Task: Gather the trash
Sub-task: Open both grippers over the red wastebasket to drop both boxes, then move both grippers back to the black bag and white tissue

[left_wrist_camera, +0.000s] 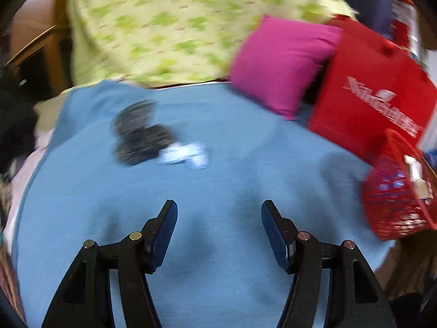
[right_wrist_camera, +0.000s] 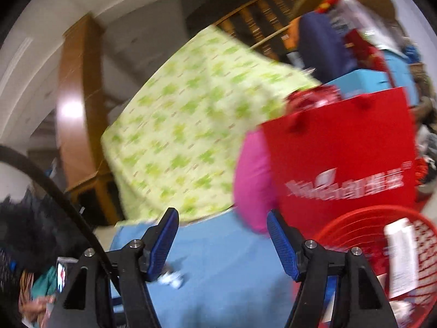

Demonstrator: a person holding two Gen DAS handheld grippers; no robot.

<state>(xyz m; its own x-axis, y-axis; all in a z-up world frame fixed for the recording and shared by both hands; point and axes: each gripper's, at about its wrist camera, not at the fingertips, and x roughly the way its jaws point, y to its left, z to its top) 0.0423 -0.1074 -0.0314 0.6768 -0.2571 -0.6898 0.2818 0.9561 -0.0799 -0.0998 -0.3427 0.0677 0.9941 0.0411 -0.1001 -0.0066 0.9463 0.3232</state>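
2 grippers stood released over the blue blanket point(left_wrist_camera: 218, 180), behind it the green-patterned bedding point(left_wrist_camera: 169, 27), the red bag point(left_wrist_camera: 377, 95), the red basket point(left_wrist_camera: 393, 191) at its right edge, then left gripper point(left_wrist_camera: 219, 213) and right gripper point(right_wrist_camera: 222, 227), nothing between either's jaws, and smallest the white crumpled scrap point(left_wrist_camera: 185, 155) lying mid-blanket.

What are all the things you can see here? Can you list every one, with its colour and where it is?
blanket: 1, blue, spread under everything.
crumpled scrap: 1, white, on the blanket, left of middle.
dark thing: 1, black-grey, touching the scrap; too blurred to name.
basket: 1, red mesh, right edge, white packaging inside.
bag: 1, red with white lettering, behind the basket.
cushion: 1, pink, left of the bag.
patterned cloth: 1, pale green, at the back.
left gripper: 1, black with blue pads, open, empty.
right gripper: 1, black with blue pads, open, empty.
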